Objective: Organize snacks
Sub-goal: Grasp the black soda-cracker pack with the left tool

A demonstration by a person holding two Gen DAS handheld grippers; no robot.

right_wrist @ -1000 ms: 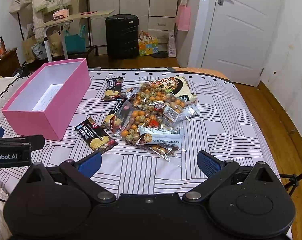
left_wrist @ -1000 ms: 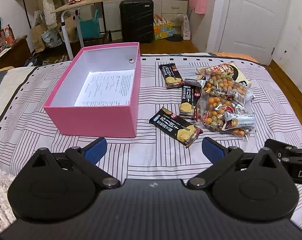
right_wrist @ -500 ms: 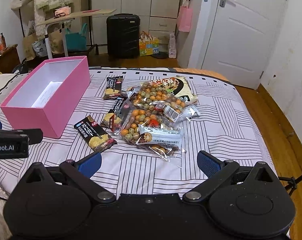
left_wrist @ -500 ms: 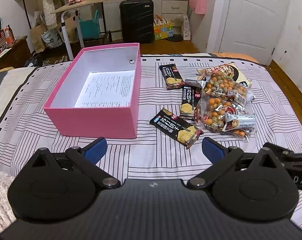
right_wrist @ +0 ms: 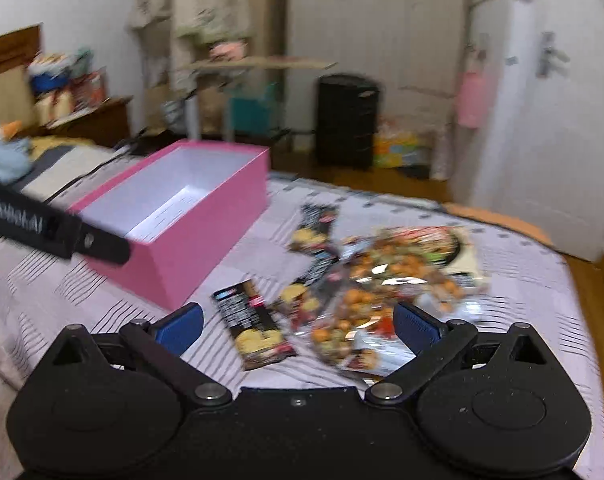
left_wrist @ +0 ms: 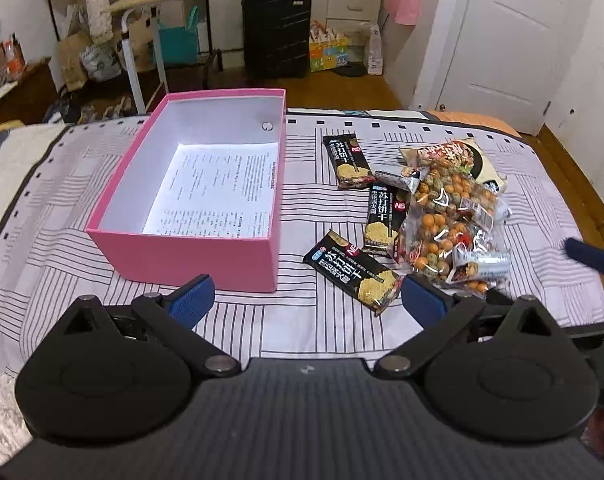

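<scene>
Both left gripper (left_wrist: 305,297) and right gripper (right_wrist: 298,323) were spread wide and empty; nearest soda cracker packet (left_wrist: 353,272) looked light, flat, crinkly-slick, so pinch across its short width.

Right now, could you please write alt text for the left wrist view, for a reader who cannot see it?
An open left gripper hovers over a striped bedspread, facing an open pink box that holds only a printed sheet. To the right of the box lie three black cracker packets beside a pile of clear nut bags. A bedroom with a black suitcase lies behind.
</scene>
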